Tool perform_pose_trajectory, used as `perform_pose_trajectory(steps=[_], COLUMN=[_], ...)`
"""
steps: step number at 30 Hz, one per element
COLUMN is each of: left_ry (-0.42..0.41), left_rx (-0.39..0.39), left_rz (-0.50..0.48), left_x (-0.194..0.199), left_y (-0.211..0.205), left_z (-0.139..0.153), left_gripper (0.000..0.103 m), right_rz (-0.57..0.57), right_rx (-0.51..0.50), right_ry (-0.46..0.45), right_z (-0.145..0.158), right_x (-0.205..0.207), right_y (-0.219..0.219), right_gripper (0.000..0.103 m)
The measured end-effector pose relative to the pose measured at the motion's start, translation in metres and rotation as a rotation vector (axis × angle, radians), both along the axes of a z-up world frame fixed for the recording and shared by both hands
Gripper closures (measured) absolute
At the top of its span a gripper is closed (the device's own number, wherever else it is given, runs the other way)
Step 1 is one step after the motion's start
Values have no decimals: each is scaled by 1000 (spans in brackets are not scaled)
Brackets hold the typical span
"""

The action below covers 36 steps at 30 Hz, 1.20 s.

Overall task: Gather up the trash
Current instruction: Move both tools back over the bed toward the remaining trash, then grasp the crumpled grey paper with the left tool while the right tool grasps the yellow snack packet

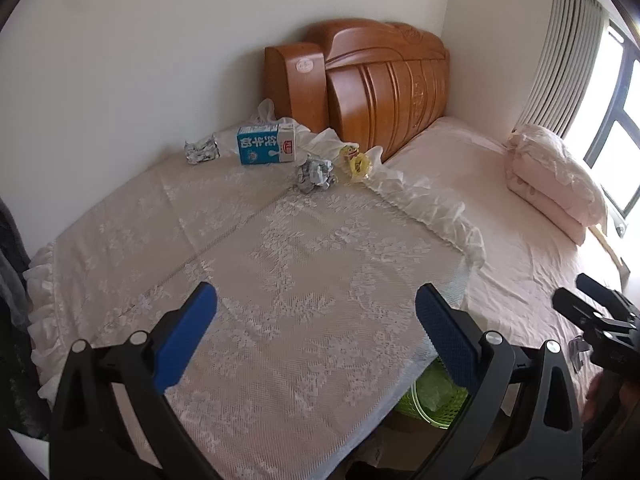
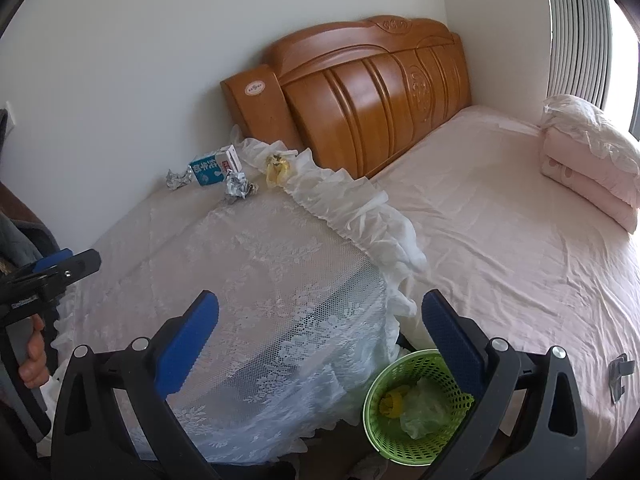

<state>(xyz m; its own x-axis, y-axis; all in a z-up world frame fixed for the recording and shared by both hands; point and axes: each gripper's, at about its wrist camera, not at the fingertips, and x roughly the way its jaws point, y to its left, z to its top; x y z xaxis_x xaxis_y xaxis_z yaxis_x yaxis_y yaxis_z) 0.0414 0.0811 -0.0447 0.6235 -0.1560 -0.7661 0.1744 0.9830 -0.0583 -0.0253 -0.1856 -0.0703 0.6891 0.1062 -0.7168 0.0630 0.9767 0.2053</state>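
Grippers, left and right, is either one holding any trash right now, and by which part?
Nothing is held. The left gripper and right gripper are both open and empty; the milk carton lies untouched on the table.

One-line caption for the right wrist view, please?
Open right claw above lace-covered table; green basket below, milk carton at far edge.

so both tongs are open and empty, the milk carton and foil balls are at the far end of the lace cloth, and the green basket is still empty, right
Not quite: the green basket is not empty. The right wrist view shows a yellow item and a crumpled clear bag inside it. The rest holds: both tongs, left and right, are open and empty, and the milk carton and foil balls sit at the far end.
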Motion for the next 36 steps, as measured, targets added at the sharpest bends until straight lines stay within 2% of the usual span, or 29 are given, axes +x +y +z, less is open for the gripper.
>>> perform_pose_trajectory(steps=[5, 14, 20, 26, 28, 30, 36], left_ry=[23, 58, 92, 121, 129, 134, 125], left_rx=[4, 1, 58, 76, 56, 32, 32], left_rz=[-11, 22, 50, 12, -6, -18, -51], left_x=[48, 183, 253, 278, 280, 281, 283], left_y=[-13, -35, -47, -55, -56, -56, -60], left_z=[-19, -76, -121, -145, -149, -150, -148], left_gripper=[8, 8, 10, 25, 39, 44, 52], right_rz=[-22, -93, -127, -127, -114, -100, -46], right_rx=[3, 16, 11, 15, 12, 9, -7], right_ry=[22, 94, 133, 162, 172, 179, 179], right_z=[-2, -15, -21, -29, -32, -34, -34], right_x=[3, 8, 15, 24, 30, 35, 51], right_y=[-8, -21, -27, -27, -24, -20, -5], right_gripper=[2, 2, 2, 2, 2, 2, 2])
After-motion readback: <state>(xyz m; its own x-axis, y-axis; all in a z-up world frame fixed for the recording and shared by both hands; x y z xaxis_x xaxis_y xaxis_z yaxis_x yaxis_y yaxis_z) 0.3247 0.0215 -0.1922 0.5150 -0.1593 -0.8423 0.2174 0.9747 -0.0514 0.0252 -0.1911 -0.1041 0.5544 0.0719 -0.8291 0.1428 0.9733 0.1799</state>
